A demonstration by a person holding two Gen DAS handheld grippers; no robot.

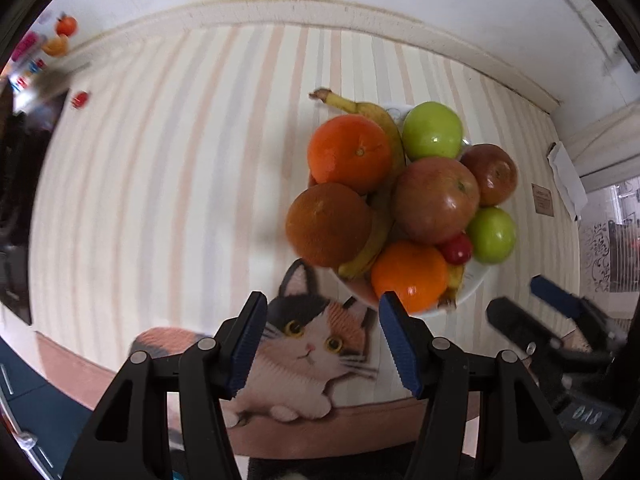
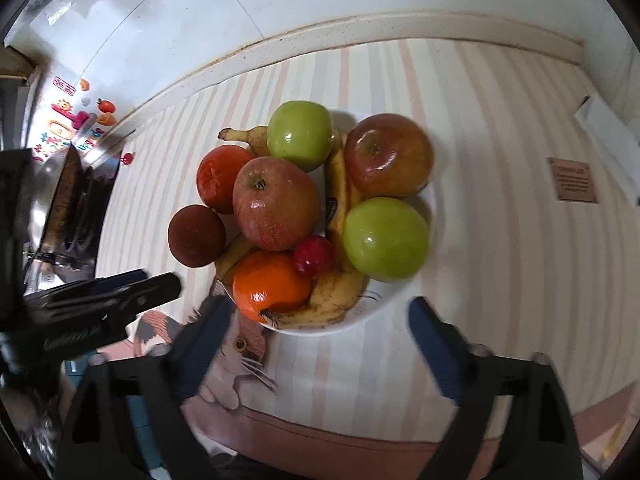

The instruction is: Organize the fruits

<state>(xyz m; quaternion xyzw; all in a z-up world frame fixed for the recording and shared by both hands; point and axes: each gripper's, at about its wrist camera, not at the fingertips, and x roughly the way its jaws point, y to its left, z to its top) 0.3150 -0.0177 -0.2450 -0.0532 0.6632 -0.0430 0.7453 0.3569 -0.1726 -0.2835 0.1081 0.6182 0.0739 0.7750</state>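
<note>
A white plate (image 1: 474,280) (image 2: 400,300) on the striped mat holds a heap of fruit: three oranges (image 1: 350,152) (image 2: 270,284), two red apples (image 1: 436,200) (image 2: 276,208), two green apples (image 1: 432,130) (image 2: 386,238), bananas (image 1: 360,106) (image 2: 336,296) and a small red fruit (image 1: 458,248) (image 2: 314,255). My left gripper (image 1: 322,308) is open and empty, just in front of the plate's near-left edge. My right gripper (image 2: 320,316) is open and empty, over the plate's near rim. Each gripper shows in the other's view, the right (image 1: 556,320) and the left (image 2: 112,292).
The mat (image 1: 180,180) has a cat picture (image 1: 312,344) at its front edge. A dark pan and stove (image 2: 68,200) stand at the left. Magnets (image 2: 68,120) hang on the left wall. A brown card (image 2: 574,180) and white paper (image 1: 566,176) lie at the right.
</note>
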